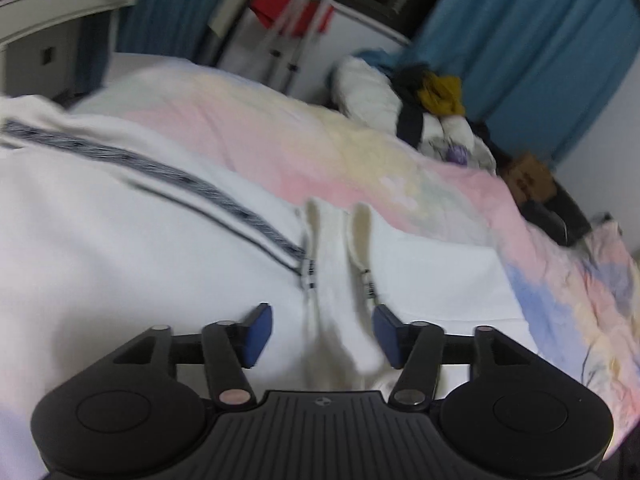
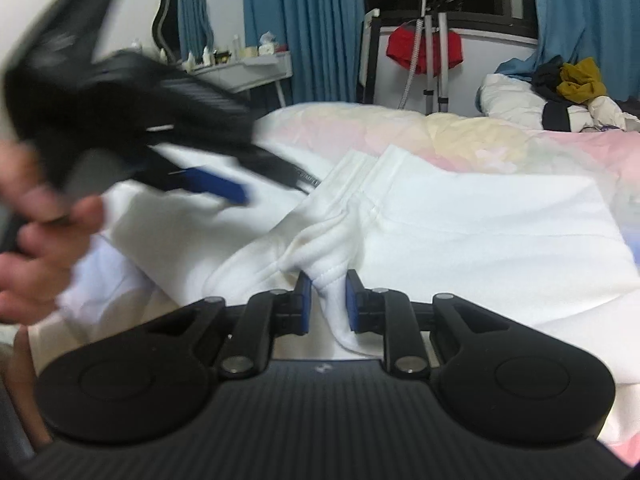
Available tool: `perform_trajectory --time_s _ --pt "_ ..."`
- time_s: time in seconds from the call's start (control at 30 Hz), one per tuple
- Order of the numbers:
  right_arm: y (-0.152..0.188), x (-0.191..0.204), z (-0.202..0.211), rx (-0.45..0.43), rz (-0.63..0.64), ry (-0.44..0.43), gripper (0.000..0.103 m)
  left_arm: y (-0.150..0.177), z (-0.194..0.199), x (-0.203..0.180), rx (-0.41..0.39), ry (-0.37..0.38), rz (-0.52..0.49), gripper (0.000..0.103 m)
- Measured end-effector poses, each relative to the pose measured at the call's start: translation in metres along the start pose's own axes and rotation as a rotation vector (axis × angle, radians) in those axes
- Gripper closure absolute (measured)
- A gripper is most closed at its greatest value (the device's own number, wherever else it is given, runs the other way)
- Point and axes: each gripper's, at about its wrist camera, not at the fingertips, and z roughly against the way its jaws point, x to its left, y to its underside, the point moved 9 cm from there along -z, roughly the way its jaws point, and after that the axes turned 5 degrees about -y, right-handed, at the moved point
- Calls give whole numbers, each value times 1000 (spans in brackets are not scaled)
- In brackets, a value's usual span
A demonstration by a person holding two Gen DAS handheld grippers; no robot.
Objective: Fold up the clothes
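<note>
A white garment point(image 1: 120, 264) with a dark striped band and a zipper lies spread on the bed. My left gripper point(image 1: 323, 334) is open just above it, and a ridge of the white cloth runs between its blue pads without being pressed. In the right wrist view my right gripper point(image 2: 328, 304) is shut on a bunched fold of the white garment point(image 2: 460, 220) at its near edge. The left gripper shows there too, blurred at the left, with one blue pad point(image 2: 216, 186) over the cloth and a person's hand point(image 2: 36, 236) holding it.
A pastel pink and yellow bedspread point(image 2: 460, 128) covers the bed. A pile of clothes point(image 2: 576, 80) and a white pillow lie at the far right. Behind stand a rack with a red garment point(image 2: 424, 52), blue curtains and a shelf of bottles point(image 2: 240, 62).
</note>
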Motion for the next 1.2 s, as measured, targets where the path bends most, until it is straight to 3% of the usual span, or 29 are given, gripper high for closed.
perform_trajectory --time_s 0.13,0.23,0.33,0.37,0.6,0.7,0.77,0.83,0.93,1.03,1.1,1.13,1.2 --pt "-1 -6 9 -28 -49 0 75 2 48 52 -40 -75 145 18" --pt "1 -7 17 -36 -70 22 54 12 69 93 -29 -119 258 14" --pt "-1 -5 27 -59 -82 24 34 21 88 130 -30 -102 404 8" --pt "-1 -5 29 -66 -84 24 33 24 92 141 -32 -96 450 2" --pt "-2 -13 36 -76 -124 66 32 15 96 212 -109 -30 754 2" --pt "-5 -27 41 -115 -164 114 32 12 79 244 -111 -44 876 4" --pt "-8 -37 45 -151 -195 144 32 10 78 266 -163 -57 951 6" --pt "-11 -47 48 -182 -224 175 32 -1 78 276 -224 -84 934 7" --pt "-3 -59 34 -147 -256 205 32 -15 75 291 -285 -106 908 10" --pt "22 -64 0 3 -279 180 31 -22 68 301 -296 -122 900 20" --pt "30 -60 -13 58 -209 206 31 -24 66 300 -302 -159 872 42" --pt "30 -60 -15 65 -201 211 31 -27 66 300 -312 -169 862 47" --pt "29 -60 -17 67 -205 215 31 -40 75 289 -372 -147 824 69"
